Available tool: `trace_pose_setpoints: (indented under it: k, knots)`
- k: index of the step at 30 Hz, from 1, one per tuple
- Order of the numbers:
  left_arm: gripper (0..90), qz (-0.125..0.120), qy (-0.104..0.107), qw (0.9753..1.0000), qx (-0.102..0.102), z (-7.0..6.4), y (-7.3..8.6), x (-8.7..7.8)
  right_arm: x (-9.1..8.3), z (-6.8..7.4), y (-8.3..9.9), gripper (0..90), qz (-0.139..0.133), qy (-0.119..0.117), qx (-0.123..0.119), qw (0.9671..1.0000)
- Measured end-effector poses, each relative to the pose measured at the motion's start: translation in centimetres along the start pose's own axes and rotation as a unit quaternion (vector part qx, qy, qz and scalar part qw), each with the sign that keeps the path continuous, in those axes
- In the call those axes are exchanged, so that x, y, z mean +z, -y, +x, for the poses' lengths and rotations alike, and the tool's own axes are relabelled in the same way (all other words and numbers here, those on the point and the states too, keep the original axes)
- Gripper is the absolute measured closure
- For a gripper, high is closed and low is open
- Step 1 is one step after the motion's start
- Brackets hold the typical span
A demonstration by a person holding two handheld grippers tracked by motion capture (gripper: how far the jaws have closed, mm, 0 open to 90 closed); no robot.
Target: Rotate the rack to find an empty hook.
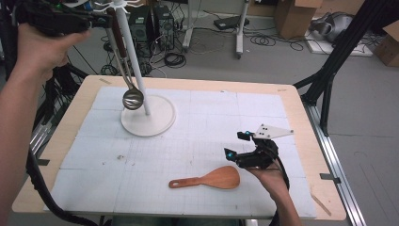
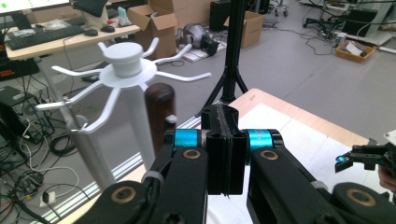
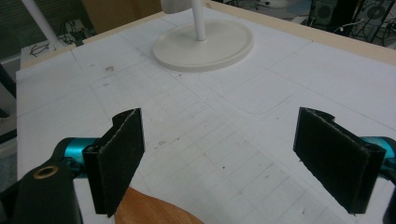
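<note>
1. Table: a wooden top covered by a white gridded mat.
2. Utensil stand: a white pole on a round base, set at the far left of the mat; radial hooks spread from its cap.
3. Left gripper: raised high beside the top of the stand. In the left gripper view the jaws are pressed flat together with nothing seen between them.
4. Right gripper: low over the near right of the mat, jaws spread wide and empty, just beside the spatula's blade.
5. Wooden spatula: lies flat on the mat near the front edge, handle pointing left.
6. Wire whisk: hangs beside the pole with its brown handle uppermost and its steel head above the base.
</note>
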State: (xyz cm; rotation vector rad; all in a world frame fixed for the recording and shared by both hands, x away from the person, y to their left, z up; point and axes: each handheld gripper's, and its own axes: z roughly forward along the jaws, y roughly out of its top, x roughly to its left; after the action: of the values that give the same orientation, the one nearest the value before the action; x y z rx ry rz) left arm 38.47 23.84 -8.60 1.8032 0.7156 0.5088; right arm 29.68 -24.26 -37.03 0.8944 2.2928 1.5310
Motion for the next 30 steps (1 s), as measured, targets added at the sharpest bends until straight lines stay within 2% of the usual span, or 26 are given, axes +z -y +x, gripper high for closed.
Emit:
trace_pose_setpoints:
  k: [9, 22, 30]
  knots:
    - [89.5, 0.003, -0.003, 1.0000, -0.003, 0.2, 0.1, 0.8, 0.0, 0.0, 0.0, 15.5, -0.001, -0.001, -0.003, 1.0000]
    - [89.5, -0.001, -0.025, 0.9996, -0.013, 0.9, 0.1, 1.0, 0.1, -0.1, 0.1, 15.5, -0.001, -0.002, -0.002, 1.0000]
    - [89.5, -0.003, -0.030, 0.9994, -0.016, 1.1, 0.2, 1.0, 0.1, -0.1, 0.0, 15.5, -0.001, -0.003, -0.003, 1.0000]
